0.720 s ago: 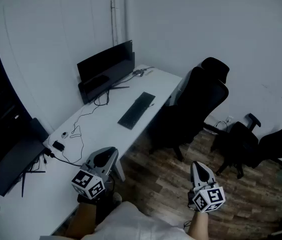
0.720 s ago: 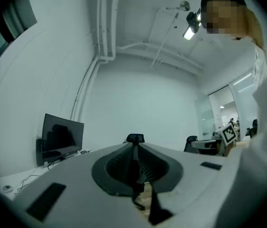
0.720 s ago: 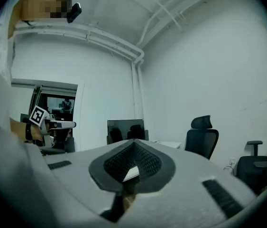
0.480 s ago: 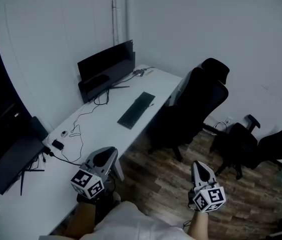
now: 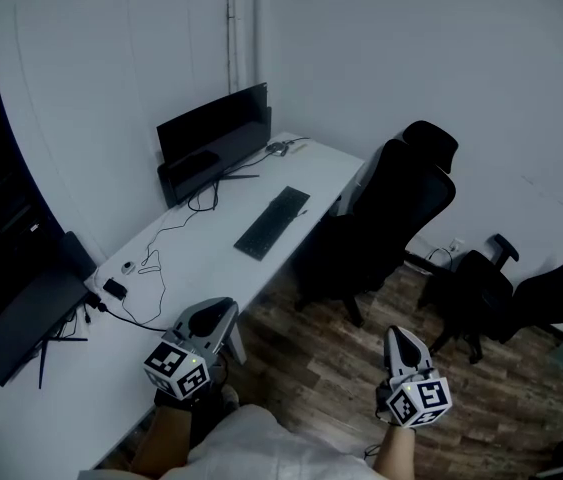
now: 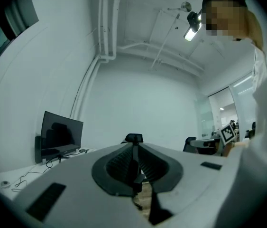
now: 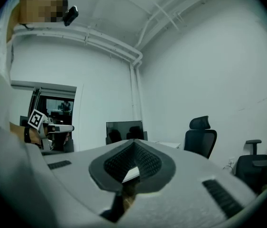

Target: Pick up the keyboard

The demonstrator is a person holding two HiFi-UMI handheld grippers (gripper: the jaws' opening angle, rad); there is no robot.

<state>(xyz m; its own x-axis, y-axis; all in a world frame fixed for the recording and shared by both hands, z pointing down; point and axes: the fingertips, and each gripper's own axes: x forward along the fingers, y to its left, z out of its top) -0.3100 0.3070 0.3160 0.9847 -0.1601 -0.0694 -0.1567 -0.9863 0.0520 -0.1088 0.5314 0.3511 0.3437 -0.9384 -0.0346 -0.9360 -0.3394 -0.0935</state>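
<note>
On the white counter [image 5: 211, 273], the dark keyboard [image 5: 272, 222] lies flat near the front edge, in front of the monitor [image 5: 211, 140] and well apart from both my tools. My left hand-held gripper [image 5: 219, 313] hangs level at the counter's front edge, its jaws pressed together with nothing between them. My right hand-held gripper [image 5: 399, 336] hovers over the wooden floor [image 5: 321, 368], likewise closed and empty. A black office chair [image 5: 391, 203] stands just beside the counter, near the keyboard. Thin cables [image 5: 165, 290] trail across the counter on my side of the monitor.
</note>
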